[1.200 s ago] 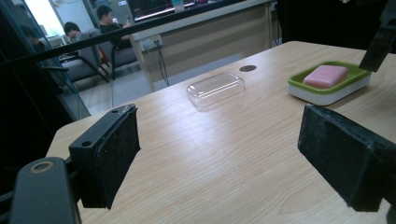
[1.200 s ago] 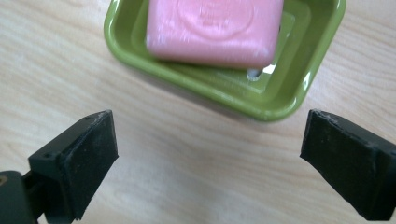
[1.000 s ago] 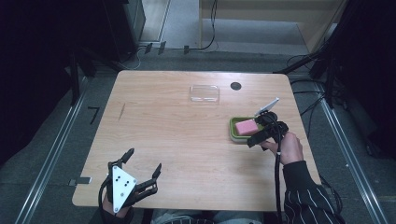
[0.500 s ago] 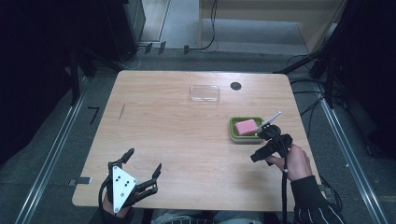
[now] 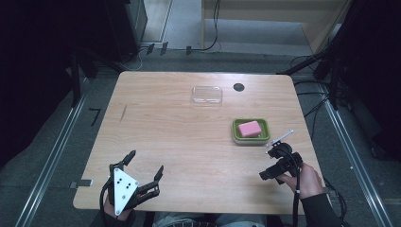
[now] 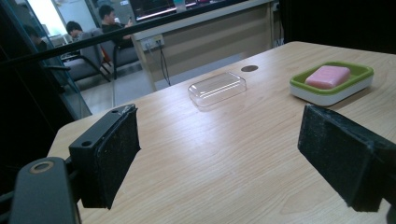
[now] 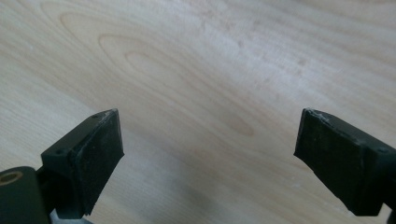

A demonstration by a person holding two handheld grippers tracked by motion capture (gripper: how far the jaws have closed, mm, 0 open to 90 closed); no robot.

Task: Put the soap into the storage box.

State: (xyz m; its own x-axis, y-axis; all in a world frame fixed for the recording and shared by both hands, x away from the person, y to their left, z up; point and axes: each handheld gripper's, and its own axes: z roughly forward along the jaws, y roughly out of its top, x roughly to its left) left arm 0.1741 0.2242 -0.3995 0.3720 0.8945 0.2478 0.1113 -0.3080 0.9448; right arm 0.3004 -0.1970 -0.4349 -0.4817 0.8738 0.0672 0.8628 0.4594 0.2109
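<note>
Where the table (image 5: pixel 189 142) spreads: one soap (image 5: pixel 249 128), one dish (image 5: pixel 265 124), one lid (image 5: pixel 207 95).

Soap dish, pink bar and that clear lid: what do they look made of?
Soap dish: likely moulded plastic, a smooth green rim over a white base with rounded edges. Pink bar: probably soap, matte and opaque with softened corners. Clear lid: seemingly thin transparent plastic; the wood grain shows through and its edges catch glare. Table: light wood or wood-look laminate, I cannot tell which.

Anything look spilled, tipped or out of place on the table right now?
Nothing spilled or tipped. The pink soap lies flat in its green dish; the clear lid rests apart, farther back. Both grippers, left and right, are open and empty.
</note>
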